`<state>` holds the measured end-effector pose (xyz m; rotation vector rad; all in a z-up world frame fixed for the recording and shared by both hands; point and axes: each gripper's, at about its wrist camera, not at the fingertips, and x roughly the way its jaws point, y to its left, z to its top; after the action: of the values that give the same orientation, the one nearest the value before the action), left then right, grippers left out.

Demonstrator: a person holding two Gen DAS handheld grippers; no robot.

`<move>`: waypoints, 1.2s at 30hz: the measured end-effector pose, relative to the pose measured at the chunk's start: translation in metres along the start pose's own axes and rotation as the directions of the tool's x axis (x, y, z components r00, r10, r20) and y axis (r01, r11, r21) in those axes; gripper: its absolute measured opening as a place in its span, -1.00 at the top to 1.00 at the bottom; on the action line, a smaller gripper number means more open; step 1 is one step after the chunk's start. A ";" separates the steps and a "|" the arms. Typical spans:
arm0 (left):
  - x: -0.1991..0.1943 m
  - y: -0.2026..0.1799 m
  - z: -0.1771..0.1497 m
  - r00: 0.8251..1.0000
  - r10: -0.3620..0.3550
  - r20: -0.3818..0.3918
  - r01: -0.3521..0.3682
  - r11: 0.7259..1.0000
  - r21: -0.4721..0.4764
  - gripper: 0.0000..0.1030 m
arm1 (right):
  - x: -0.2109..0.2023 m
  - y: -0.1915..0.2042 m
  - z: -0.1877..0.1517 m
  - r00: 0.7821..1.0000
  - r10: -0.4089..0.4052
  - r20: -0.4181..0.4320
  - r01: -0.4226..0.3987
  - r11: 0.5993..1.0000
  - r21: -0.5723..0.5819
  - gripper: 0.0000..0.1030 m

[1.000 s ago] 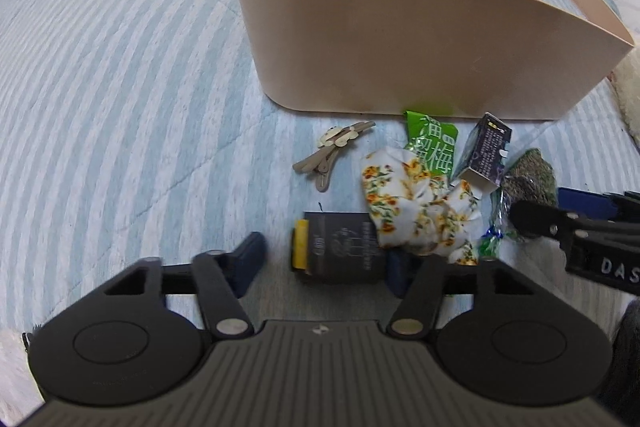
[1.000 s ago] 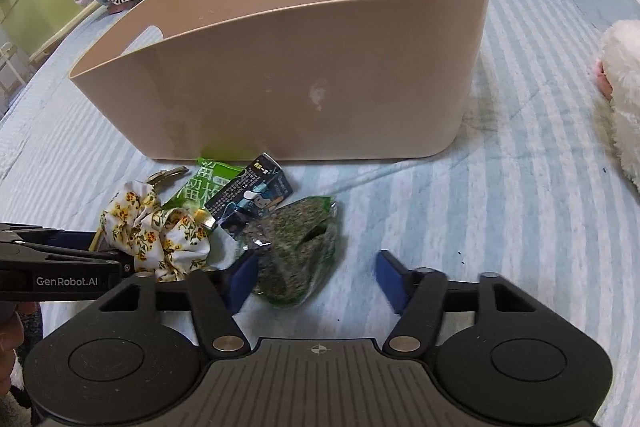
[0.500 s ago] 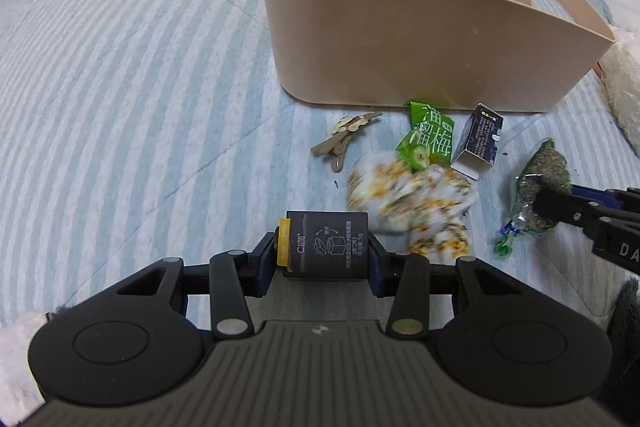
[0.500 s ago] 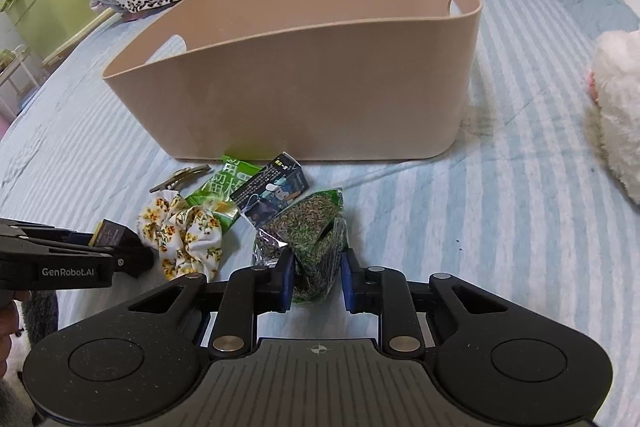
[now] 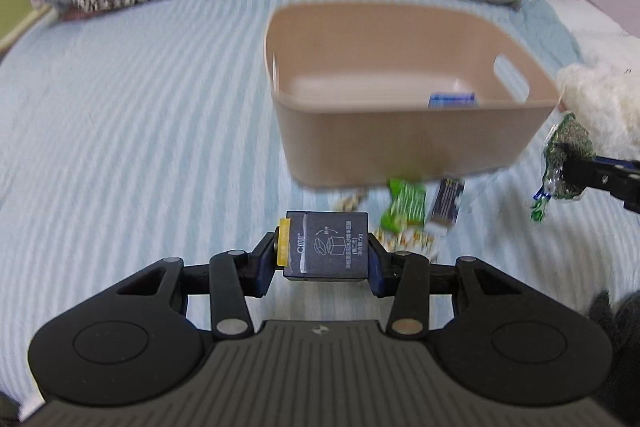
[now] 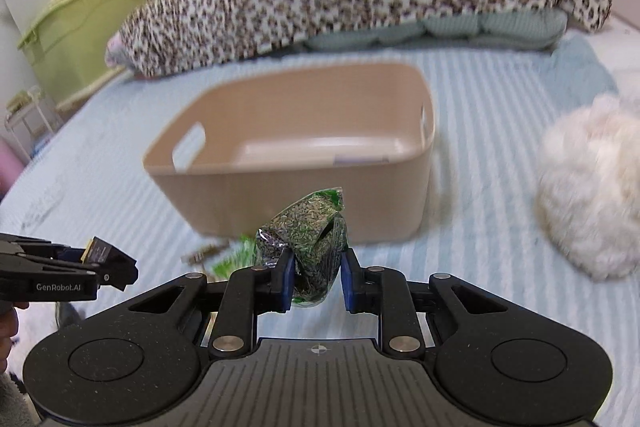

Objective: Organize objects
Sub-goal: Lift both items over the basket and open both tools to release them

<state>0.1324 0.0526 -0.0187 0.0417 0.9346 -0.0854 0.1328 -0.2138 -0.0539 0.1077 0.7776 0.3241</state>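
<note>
Now we've lifted both catches: left gripper point(image 5: 326, 257) clamped on the dark box point(image 5: 327, 247), right gripper point(image 6: 316, 277) clamped on the herb packet point(image 6: 312, 247), beige bin point(image 5: 400, 155) just ahead.

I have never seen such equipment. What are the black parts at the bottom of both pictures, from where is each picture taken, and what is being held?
The black parts are hand-held grippers, each with two fingers; a person carries one in each hand. Each picture comes from a camera on one gripper, looking forward along its fingers. The left gripper is shut on a small dark box. The right gripper is shut on a crinkly packet of green-grey flakes. Ahead on the striped bed cover stands a beige bin with something small and blue inside. A green snack packet lies in front of it.
</note>
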 end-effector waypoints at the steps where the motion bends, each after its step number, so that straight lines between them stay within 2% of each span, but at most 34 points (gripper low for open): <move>1: -0.003 -0.001 0.005 1.000 0.002 0.017 -0.002 1.000 0.006 0.10 | -0.003 0.000 0.005 1.000 0.001 0.017 -0.001 1.000 0.000 0.58; 9: -0.007 -0.015 0.050 0.992 0.005 0.128 -0.011 0.999 0.043 0.10 | -0.009 -0.004 0.047 0.994 -0.008 0.112 0.008 1.000 0.002 0.58; 15: 0.014 -0.030 0.083 0.986 0.018 0.165 -0.032 0.996 0.083 0.10 | 0.008 -0.013 0.073 0.990 -0.035 0.138 0.034 0.999 0.012 0.58; 24: 0.084 -0.040 0.111 0.995 0.055 0.082 -0.063 0.993 0.097 0.10 | 0.054 -0.023 0.091 0.993 -0.077 0.093 0.076 0.997 0.015 0.58; 30: 0.120 -0.043 0.110 0.998 0.061 0.009 -0.061 0.991 0.116 0.10 | 0.086 -0.027 0.088 0.995 -0.097 0.013 0.097 0.995 0.001 0.58; 36: 0.135 -0.044 0.106 0.997 0.064 -0.045 -0.059 0.992 0.116 0.09 | 0.112 -0.029 0.081 0.989 -0.127 -0.081 0.125 0.992 -0.023 0.58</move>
<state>0.2931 -0.0066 -0.0644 0.1791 0.9757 -0.0811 0.2719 -0.2026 -0.0775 0.0281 0.8588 0.2164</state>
